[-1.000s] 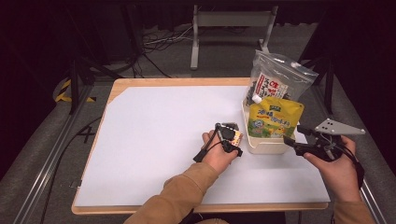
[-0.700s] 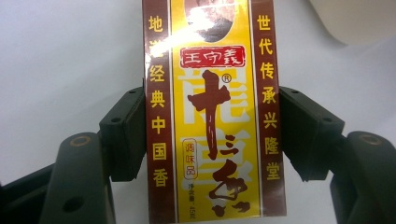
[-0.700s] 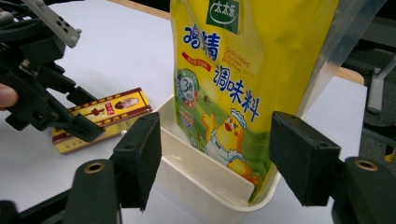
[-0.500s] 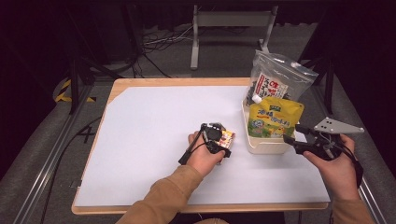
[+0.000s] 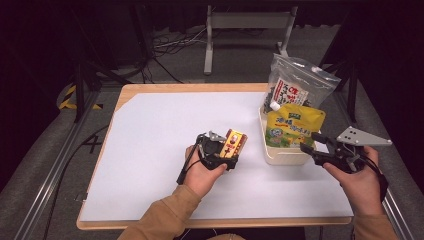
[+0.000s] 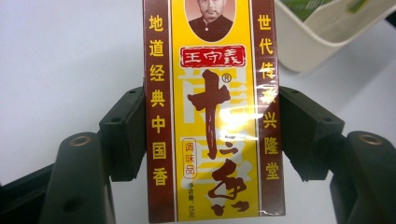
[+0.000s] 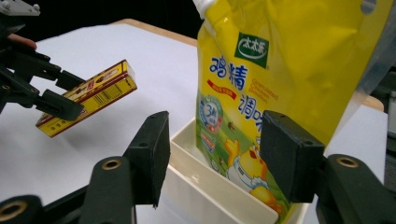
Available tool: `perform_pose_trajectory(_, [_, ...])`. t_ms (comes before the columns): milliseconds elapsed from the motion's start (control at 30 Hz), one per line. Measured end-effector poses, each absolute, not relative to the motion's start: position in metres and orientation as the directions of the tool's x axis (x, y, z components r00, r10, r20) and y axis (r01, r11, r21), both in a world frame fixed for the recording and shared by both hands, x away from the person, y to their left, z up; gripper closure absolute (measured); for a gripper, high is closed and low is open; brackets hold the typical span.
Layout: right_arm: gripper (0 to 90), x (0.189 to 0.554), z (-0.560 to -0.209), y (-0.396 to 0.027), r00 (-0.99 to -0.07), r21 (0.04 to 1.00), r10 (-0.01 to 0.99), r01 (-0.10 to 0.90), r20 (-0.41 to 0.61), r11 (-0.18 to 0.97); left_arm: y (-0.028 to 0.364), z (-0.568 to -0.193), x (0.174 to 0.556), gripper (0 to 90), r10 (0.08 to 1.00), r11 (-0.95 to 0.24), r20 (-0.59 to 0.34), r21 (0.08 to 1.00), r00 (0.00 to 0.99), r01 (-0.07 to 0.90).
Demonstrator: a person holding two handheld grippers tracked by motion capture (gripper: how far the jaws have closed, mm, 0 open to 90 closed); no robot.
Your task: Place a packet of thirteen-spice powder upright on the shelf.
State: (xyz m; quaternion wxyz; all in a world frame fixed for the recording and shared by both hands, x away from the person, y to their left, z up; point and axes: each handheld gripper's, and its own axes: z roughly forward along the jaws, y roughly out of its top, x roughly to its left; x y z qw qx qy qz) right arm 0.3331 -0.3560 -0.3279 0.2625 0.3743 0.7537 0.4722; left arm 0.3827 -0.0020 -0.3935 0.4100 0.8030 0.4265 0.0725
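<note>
Here, a spice box leaves the bin while a second claw lines up on the yellow pouch.

High view: the left gripper, clenched on the box, has carried it away from the white bin toward the middle of the tabletop, so one item is judged out. The right gripper waits at the bin's right-edge side. Left gripper view: both pads press the box by its long sides. Right gripper view: the jaws have just been closing, yet stand apart astride the bin's wall before the pouch, clamping nothing; the box hangs tilted above the tabletop.
</note>
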Motion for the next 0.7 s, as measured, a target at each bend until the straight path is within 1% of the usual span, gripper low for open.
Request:
perform_pose_trajectory(233, [43.5, 0.331, -0.326, -0.351, -0.596, 0.907, 0.802, 0.32, -0.033, 0.275, 0.01, -0.39, 0.375, 32.4, 0.707, -0.257, -0.243, 0.787, 0.665, 0.561])
perform_pose_trajectory(333, [43.2, 0.331, -0.327, -0.349, -0.602, 0.904, 0.798, 0.325, -0.028, 0.277, 0.017, -0.392, 0.374, 32.3, 0.692, -0.201, -0.28, 0.81, 0.665, 0.551])
perform_pose_trajectory(367, [43.1, 0.331, -0.327, -0.349, -0.603, 0.903, 0.797, 0.328, -0.026, 0.278, 0.02, -0.393, 0.374, 32.3, 0.688, -0.19, -0.28, 0.821, 0.67, 0.538])
perform_pose_trajectory(700, [42.7, 0.331, -0.329, -0.338, -0.635, 0.892, 0.772, 0.357, 0.015, 0.276, 0.038, -0.391, 0.359, 32.3, 0.664, -0.163, -0.214, 0.893, 0.716, 0.419])
